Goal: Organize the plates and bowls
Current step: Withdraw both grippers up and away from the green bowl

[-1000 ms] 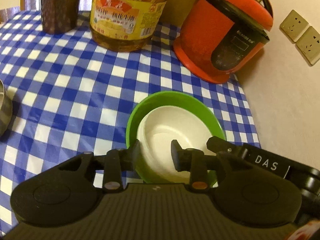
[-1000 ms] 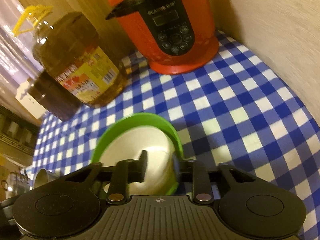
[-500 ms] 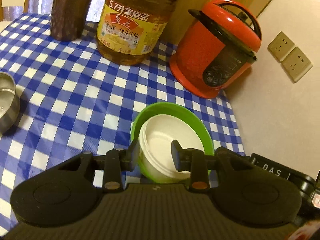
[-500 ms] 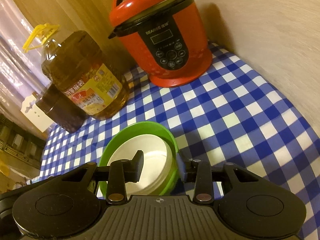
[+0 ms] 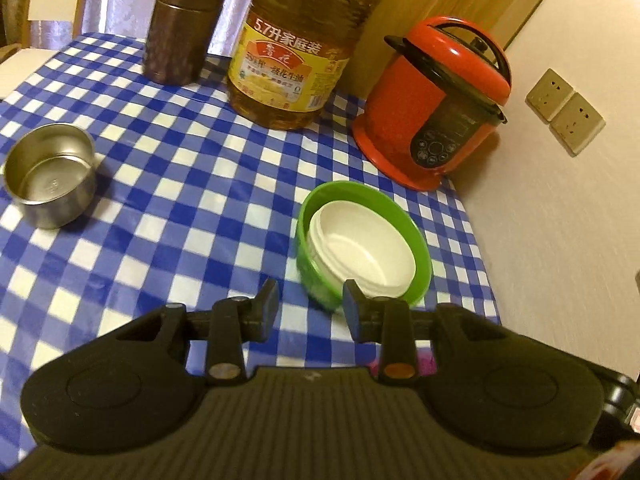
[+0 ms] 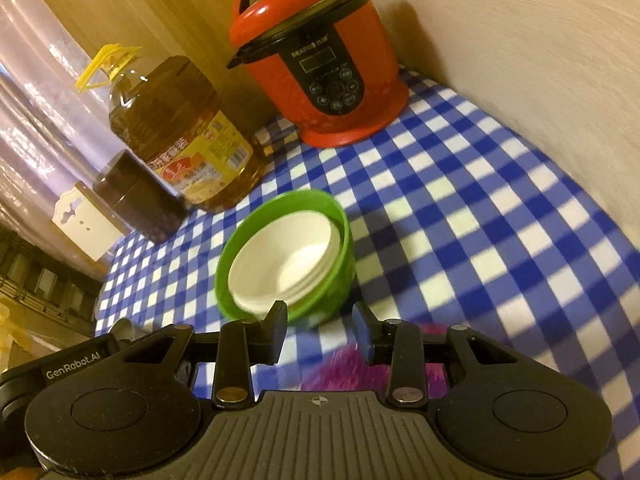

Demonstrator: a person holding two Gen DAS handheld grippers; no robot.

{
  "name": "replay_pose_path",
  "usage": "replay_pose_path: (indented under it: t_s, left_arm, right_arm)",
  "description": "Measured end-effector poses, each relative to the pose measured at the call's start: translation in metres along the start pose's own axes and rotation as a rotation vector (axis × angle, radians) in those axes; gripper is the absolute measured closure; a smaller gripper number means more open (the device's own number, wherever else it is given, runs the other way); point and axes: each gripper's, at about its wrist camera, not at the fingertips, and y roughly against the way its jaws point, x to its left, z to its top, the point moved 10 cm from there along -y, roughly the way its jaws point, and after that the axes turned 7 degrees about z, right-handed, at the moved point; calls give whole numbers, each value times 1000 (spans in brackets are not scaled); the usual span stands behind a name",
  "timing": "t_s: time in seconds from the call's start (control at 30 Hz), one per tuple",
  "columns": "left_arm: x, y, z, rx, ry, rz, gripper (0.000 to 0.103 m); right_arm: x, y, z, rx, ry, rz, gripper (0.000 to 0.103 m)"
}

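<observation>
A smooth white bowl [image 5: 362,250] sat nested inside the glossy green bowl [image 5: 316,280] on the blue-checked tablecloth [image 5: 160,208] — near the red cooker [image 5: 432,100]. Far left stood a round steel cup [image 5: 50,174], nothing in it. The left gripper [image 5: 310,306] and right gripper [image 6: 320,326] both hung with fingers spread, holding nothing, just short of the bowls.

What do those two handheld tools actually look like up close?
Both are matte black plastic: the left tool and right tool each have a ribbed grey-black body, two round side discs and short blocky fingers. White "GenRobot.AI" lettering shows beside the right one.
</observation>
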Motion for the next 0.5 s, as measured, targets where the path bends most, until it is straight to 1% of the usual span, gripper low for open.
replay_pose_path:
  t_s: [0.2, 0.3, 0.5]
  left_arm:
    - [12, 33, -20, -12, 9, 18, 72]
    - [20, 48, -32, -10, 11, 29, 70]
    - [36, 74, -54, -10, -11, 65, 69]
  right_arm:
    - [14, 25, -27, 12, -8, 10, 66]
    - [21, 37, -40, 14, 7, 5, 66]
    - [34, 56, -63, 20, 47, -4, 66]
